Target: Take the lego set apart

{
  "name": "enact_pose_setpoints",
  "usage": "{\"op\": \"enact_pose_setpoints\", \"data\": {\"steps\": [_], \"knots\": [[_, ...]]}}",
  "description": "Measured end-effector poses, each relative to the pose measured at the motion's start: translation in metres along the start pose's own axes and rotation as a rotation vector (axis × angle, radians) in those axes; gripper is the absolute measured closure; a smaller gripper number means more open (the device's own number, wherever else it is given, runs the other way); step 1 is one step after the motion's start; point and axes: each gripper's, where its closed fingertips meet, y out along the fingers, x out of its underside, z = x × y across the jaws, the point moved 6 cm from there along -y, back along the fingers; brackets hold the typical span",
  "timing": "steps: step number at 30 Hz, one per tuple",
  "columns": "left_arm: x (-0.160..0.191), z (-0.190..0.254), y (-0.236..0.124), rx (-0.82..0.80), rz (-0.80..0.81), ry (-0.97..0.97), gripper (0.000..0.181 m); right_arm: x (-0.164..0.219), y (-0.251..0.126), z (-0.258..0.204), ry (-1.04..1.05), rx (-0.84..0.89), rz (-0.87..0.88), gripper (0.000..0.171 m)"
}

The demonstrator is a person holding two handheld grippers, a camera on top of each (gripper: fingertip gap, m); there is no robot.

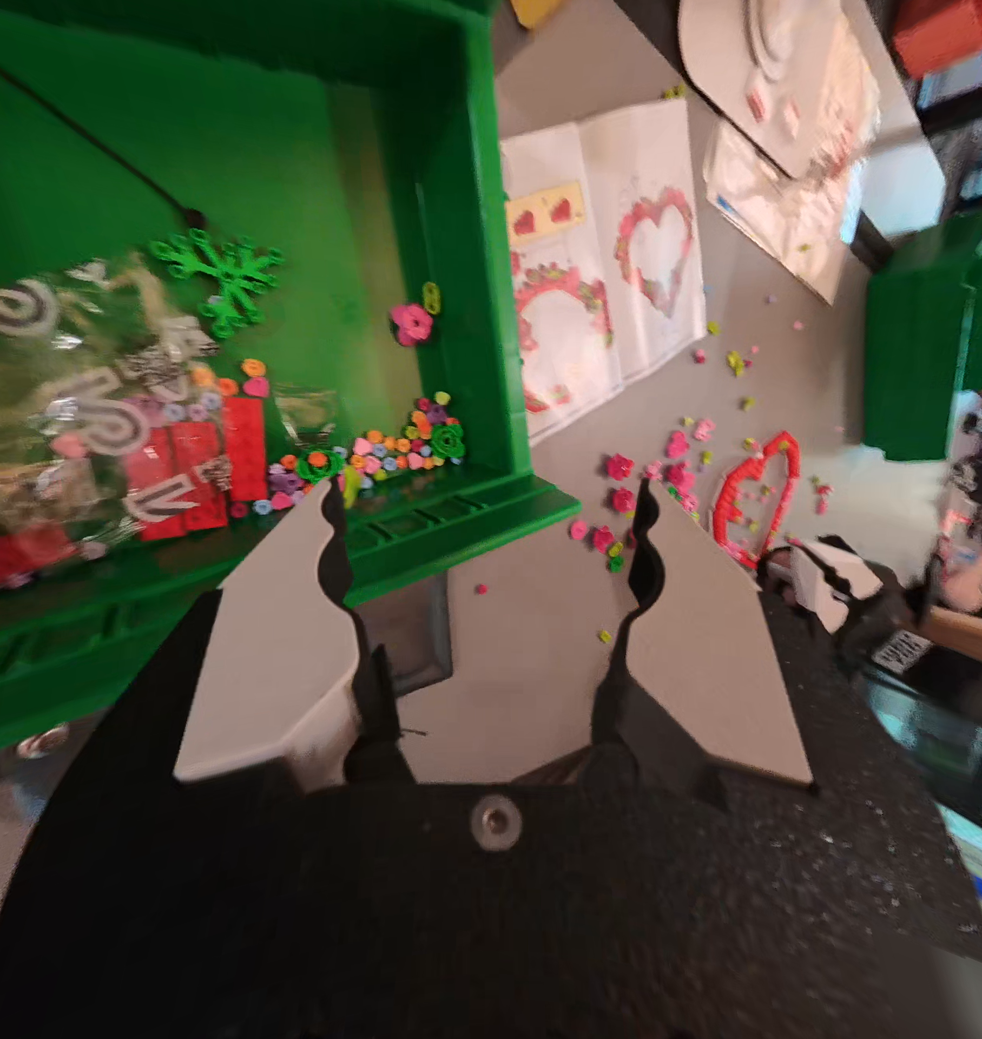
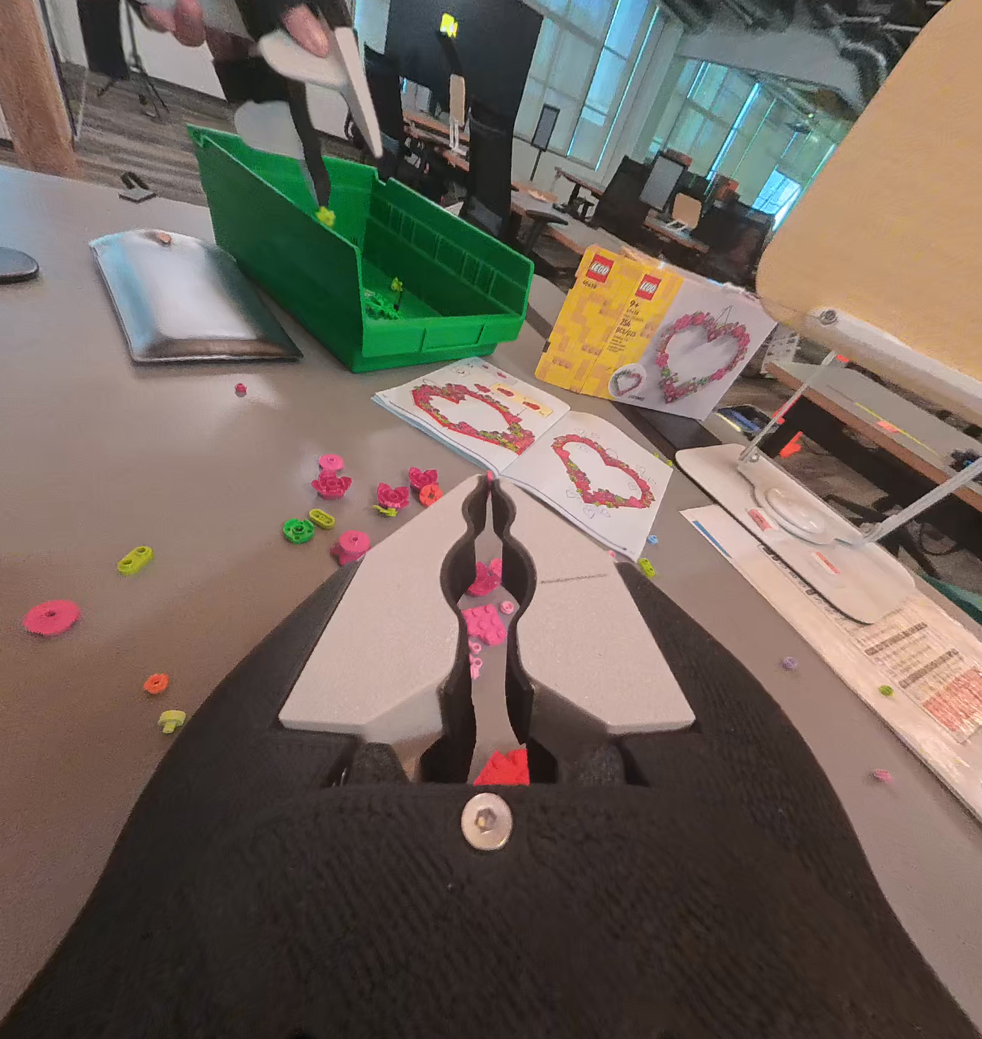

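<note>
The lego heart [image 1: 722,506], a red frame with pink flowers, is at the right on the grey table. My right gripper [image 2: 489,486] is shut, its tips pinching a pink bit of the heart [image 2: 485,624]. The heart's pink and red parts show through the gap under the fingers. The right gripper also shows in the left wrist view [image 1: 786,562] at the heart's near end. My left gripper [image 1: 488,495] is open and empty above the near rim of the green bin [image 1: 455,528]. In the right wrist view it [image 2: 353,188] hangs over the bin [image 2: 286,264], with a lime piece [image 2: 324,216] at one fingertip.
The bin holds loose flowers, red bricks [image 1: 196,478] and a clear plastic bag [image 1: 72,393]. Loose pieces [image 2: 331,483] are scattered on the table. An open instruction booklet [image 2: 533,444], a yellow box [image 2: 601,320], a silver pouch [image 2: 179,298] and a lamp base [image 2: 803,523] stand around. A second green bin [image 1: 915,360] stands at the right. The grippers' ends are close to 30 cm from one another. To reach the silver pouch [image 2: 179,298] in a straight line is about 15 cm for my left fingers, about 40 cm for my right.
</note>
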Motion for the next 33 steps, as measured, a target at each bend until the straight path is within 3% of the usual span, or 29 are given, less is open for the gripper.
{"op": "enact_pose_setpoints", "data": {"steps": [5, 9, 12, 14, 16, 18, 21, 25, 29, 33], "knots": [[0.026, -0.003, 0.001, -0.137, -0.151, -0.027, 0.077, -0.006, -0.001, -0.004, -0.05, -0.001, 0.004, 0.171], [0.017, 0.012, -0.002, -0.071, -0.087, 0.001, 0.075, -0.012, -0.003, -0.008, -0.114, 0.033, 0.006, 0.171], [0.0, 0.045, -0.001, 0.019, 0.093, 0.149, 0.078, -0.016, -0.006, -0.006, -0.129, 0.095, 0.029, 0.171], [-0.002, 0.093, 0.003, 0.139, 0.301, 0.36, 0.078, -0.02, -0.01, -0.004, -0.106, 0.133, 0.101, 0.171], [0.01, 0.145, 0.016, 0.218, 0.589, 0.639, 0.078, -0.023, -0.015, 0.0, -0.093, 0.19, 0.165, 0.171], [0.035, 0.181, 0.043, 0.245, 0.835, 0.906, 0.091, -0.024, -0.026, 0.007, -0.117, 0.28, 0.221, 0.171], [0.061, 0.197, 0.089, 0.243, 1.116, 1.089, 0.105, -0.023, -0.038, 0.016, -0.182, 0.416, 0.25, 0.171], [0.081, 0.193, 0.13, 0.339, 1.021, 1.16, 0.1, -0.013, -0.025, 0.004, -0.187, 0.39, 0.205, 0.171], [0.099, 0.183, 0.123, 0.387, 1.151, 1.179, 0.106, -0.003, -0.025, 0.009, -0.249, 0.457, 0.14, 0.171], [0.104, 0.178, 0.135, 0.333, 1.096, 1.206, 0.106, 0.011, -0.023, 0.013, -0.27, 0.478, 0.081, 0.171]]}}
